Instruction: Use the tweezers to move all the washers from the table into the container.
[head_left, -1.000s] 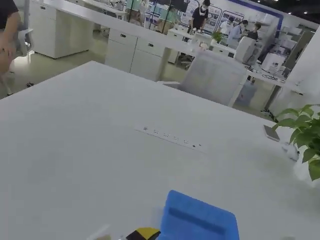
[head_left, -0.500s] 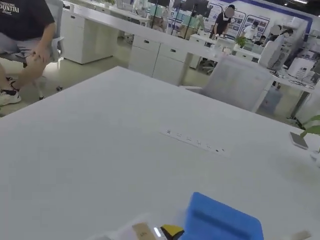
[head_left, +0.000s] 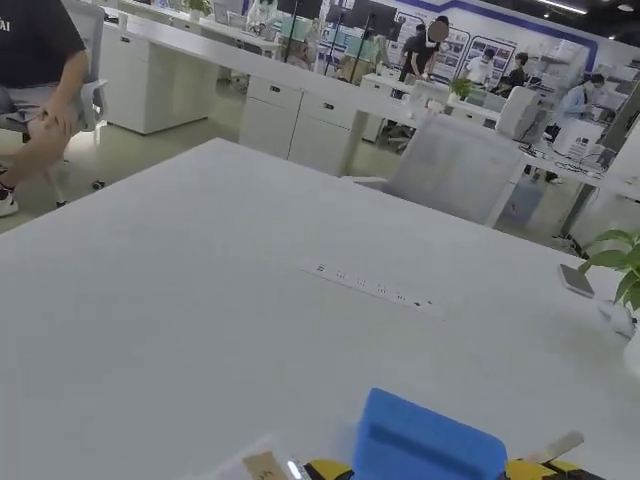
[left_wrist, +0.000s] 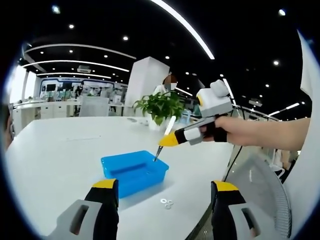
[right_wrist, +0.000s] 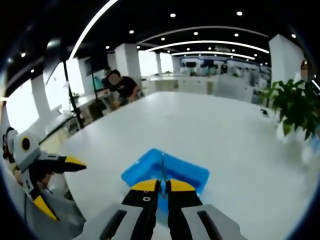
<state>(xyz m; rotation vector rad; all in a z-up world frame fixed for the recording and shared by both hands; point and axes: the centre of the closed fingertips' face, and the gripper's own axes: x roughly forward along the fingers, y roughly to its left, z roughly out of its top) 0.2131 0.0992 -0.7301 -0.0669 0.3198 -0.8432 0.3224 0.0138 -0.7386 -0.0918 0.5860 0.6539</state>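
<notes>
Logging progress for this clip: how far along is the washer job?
Done: unclear, what the blue container holds is too small to read. In hand: right gripper clamps tweezers, tips over the container. Left: at least two washers lie on the table beside it.

- The rectangular blue plastic container (head_left: 425, 445) is one plain bright blue all over
- The broad white table (head_left: 200, 300) is plain matte white
- The left gripper (left_wrist: 164, 186) has yellow tips on black jaws, and light grey lower down
- The right gripper (right_wrist: 164, 186) has the same yellow, black and pale grey
- The thin silver metal tweezers (left_wrist: 170, 125) look pale silver-white
- The small round metal washers (left_wrist: 166, 202) are silvery white
- The leafy potted plant (right_wrist: 292, 107) is deep green
- The mesh-backed office chair (head_left: 455, 170) is light grey
</notes>
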